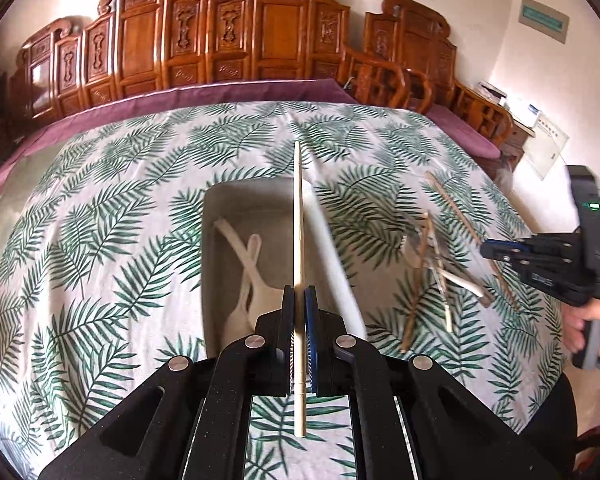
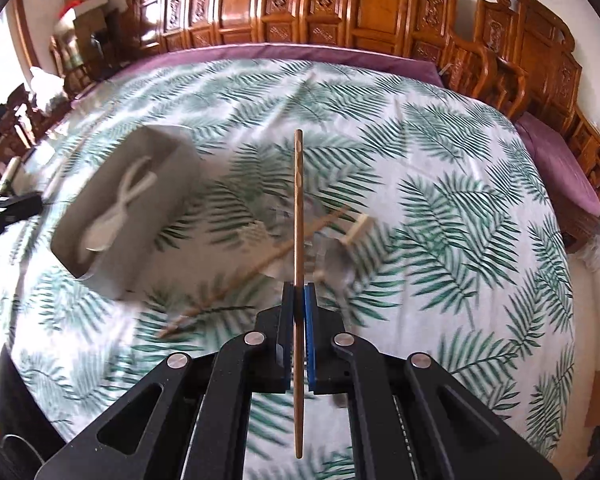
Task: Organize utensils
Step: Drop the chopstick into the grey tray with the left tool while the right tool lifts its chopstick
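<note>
My left gripper (image 1: 299,300) is shut on a pale wooden chopstick (image 1: 298,216) and holds it above the right wall of a grey tray (image 1: 216,208). White spoons (image 1: 248,276) lie in the tray. My right gripper (image 2: 299,300) is shut on a darker brown chopstick (image 2: 298,208) above a loose pile of chopsticks and utensils (image 2: 284,248). The tray (image 2: 156,236) shows to its left with the spoons (image 2: 116,212) inside. The right gripper (image 1: 496,249) also shows at the right edge of the left wrist view, beside the pile (image 1: 436,264).
A leaf-print cloth (image 1: 100,240) covers the table, over a purple cloth (image 1: 180,98) at the far edge. Carved wooden screens (image 1: 228,36) and chairs (image 1: 396,84) stand behind. A person's hand (image 1: 592,320) holds the right gripper's handle.
</note>
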Motion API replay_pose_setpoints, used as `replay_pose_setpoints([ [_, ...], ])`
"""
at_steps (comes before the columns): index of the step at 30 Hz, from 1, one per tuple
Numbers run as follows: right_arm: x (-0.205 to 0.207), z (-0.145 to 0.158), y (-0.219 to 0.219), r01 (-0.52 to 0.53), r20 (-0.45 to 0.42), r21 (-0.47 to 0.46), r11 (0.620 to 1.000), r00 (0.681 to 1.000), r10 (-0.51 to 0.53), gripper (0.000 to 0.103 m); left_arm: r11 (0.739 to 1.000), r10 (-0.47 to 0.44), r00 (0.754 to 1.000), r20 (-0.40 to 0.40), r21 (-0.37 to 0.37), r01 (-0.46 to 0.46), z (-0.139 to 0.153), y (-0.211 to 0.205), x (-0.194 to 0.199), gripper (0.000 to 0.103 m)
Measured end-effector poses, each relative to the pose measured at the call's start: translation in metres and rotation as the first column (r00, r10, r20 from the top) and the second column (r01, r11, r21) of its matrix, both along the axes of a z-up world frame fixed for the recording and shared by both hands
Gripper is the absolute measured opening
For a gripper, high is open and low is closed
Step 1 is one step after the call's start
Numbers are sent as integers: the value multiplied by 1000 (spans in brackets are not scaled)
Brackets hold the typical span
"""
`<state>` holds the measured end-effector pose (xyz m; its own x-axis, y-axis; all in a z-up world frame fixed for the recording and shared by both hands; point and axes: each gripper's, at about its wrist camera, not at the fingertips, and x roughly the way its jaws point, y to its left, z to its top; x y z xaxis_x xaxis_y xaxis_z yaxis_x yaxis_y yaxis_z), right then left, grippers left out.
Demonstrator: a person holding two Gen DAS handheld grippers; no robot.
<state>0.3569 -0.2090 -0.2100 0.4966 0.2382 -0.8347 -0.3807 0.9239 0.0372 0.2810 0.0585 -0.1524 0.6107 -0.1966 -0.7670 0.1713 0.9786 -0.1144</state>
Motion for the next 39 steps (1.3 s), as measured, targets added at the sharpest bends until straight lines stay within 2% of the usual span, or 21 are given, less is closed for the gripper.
replay_pose_setpoints([
  [14,-23,42,53,-110,47,57,992,993,107,6,999,41,997,-64,15,-40,-37,15,27,5],
  [24,-27,47,71,-145,45,63,987,989,142,6,999,45,996,-77,11,-45,-44,15,40,5],
  [26,-26,47,74,-148,42,65,987,989,145,6,999,46,996,-75,3,-46,-42,16,40,10],
  [28,-25,47,78,-152,40,68,986,988,149,6,999,49,997,-65,-4,-49,-38,17,38,19],
  [33,-17,45,91,-159,27,98,982,987,157,6,998,59,998,-38,-7,-60,-25,25,27,21],
  [39,-2,39,118,-154,-4,156,976,988,157,6,995,102,995,-5,-8,-102,-8,45,13,37],
])
